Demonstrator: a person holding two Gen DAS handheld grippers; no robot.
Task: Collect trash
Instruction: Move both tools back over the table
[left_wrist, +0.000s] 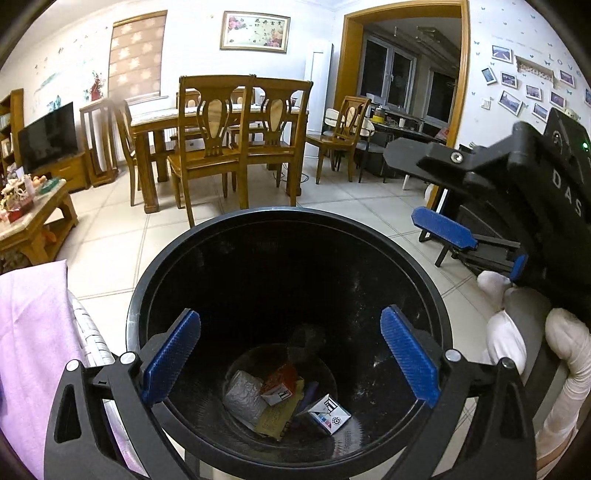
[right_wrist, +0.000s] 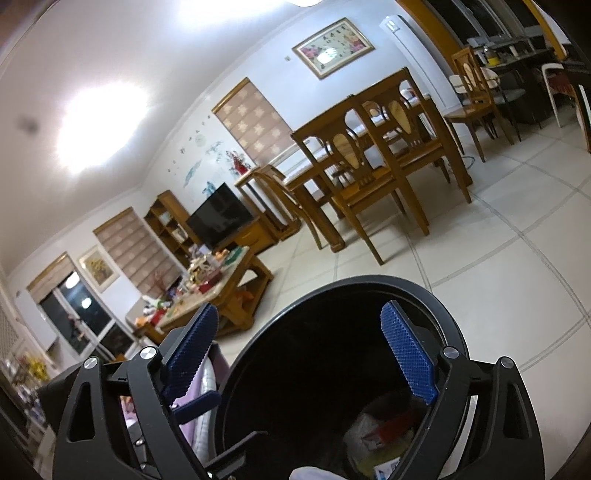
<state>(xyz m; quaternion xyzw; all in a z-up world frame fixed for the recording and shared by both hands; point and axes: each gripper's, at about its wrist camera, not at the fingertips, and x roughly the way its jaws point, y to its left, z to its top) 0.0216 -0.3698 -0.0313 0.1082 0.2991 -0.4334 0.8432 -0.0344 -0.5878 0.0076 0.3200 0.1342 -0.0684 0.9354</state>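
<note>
- Left gripper (left_wrist: 290, 363) tilts down over the bin (left_wrist: 436, 295), jaws wide apart, empty.
- Right gripper (right_wrist: 299, 352) hangs beside it, gloved hand (left_wrist: 524, 332) holding, jaws wide apart, empty.

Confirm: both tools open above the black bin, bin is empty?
Not empty. In the left wrist view the black bin has trash at its bottom, including a small white carton and crumpled wrappers. The rest holds: the left tool and the right tool are both open above it.
</note>
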